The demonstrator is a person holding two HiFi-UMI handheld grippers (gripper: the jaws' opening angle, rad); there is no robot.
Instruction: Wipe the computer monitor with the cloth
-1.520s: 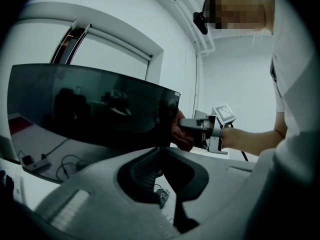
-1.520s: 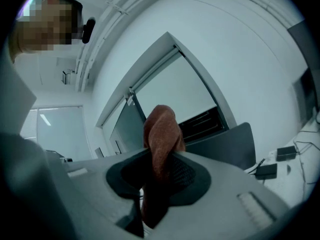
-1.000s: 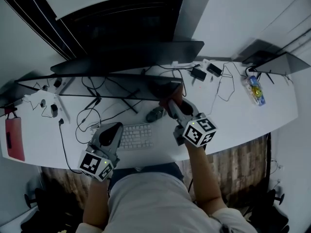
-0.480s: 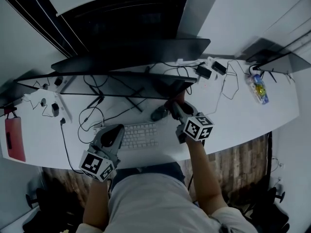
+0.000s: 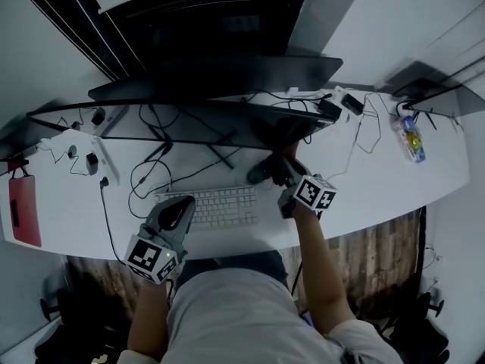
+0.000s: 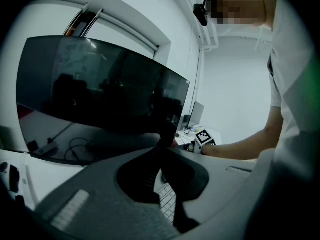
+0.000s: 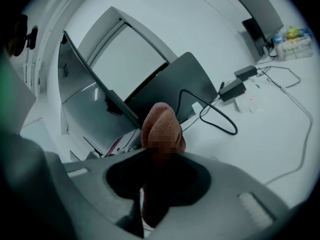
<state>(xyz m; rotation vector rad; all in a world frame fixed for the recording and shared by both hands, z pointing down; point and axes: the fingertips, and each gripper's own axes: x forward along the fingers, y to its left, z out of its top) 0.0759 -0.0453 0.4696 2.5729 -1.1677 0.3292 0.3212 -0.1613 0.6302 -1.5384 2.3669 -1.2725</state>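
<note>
White desk (image 5: 424, 180). Dark curved monitor (image 5: 197, 127) spans its back, keyboard (image 5: 220, 205) in front of it. Left tongs (image 5: 176, 212) jaws together, nothing between them, at the keyboard's left end. Right tongs (image 5: 276, 165) clamped on brown cloth (image 7: 162, 129), near the monitor's right end; contact unclear.

The monitor (image 5: 189, 123) stands at the back of the tabletop (image 5: 379, 180). The keyboard (image 5: 220, 205) lies in front of it, the mouse (image 5: 258, 173) behind its right end. The left gripper (image 5: 179, 207) is at the keyboard's left end. The right gripper (image 5: 282, 161), with the cloth (image 7: 160, 119) in it, is beside the mouse.
</note>
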